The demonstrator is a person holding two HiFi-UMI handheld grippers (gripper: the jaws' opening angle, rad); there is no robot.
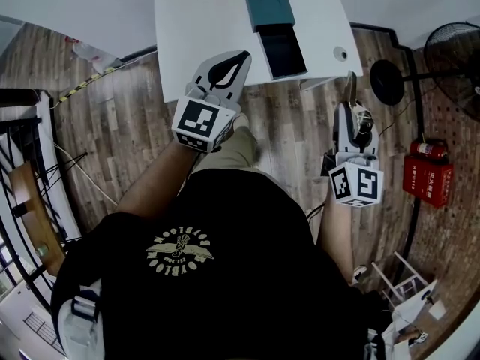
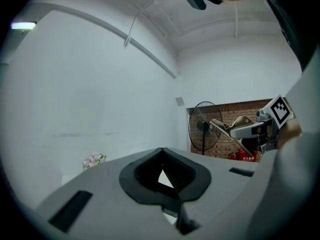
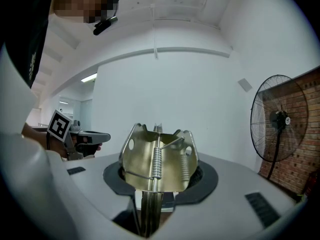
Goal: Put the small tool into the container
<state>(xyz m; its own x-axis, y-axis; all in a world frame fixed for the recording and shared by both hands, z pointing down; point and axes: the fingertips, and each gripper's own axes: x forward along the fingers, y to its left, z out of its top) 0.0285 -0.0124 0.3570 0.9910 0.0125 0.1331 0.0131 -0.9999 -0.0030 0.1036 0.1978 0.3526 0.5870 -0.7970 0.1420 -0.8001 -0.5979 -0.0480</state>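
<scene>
The small tool is a brass-coloured metal spring clip [image 3: 157,154]. My right gripper [image 3: 156,186] is shut on its lower end, and the clip stands up between the jaws. In the head view the clip [image 1: 351,88] pokes forward from the right gripper [image 1: 351,105], over the wooden floor just right of the white table [image 1: 195,28]. The container is a teal box [image 1: 268,0] with a dark open tray [image 1: 283,49] next to it, at the table's far right. My left gripper [image 1: 244,54] hangs over the table's near edge, left of the tray, its jaws shut on nothing [image 2: 162,150].
A standing fan [image 1: 454,51] and a red fire-extinguisher box [image 1: 427,172] are on the floor at the right. A small round object [image 1: 341,52] lies on the table's right edge. The person's body fills the lower part of the head view.
</scene>
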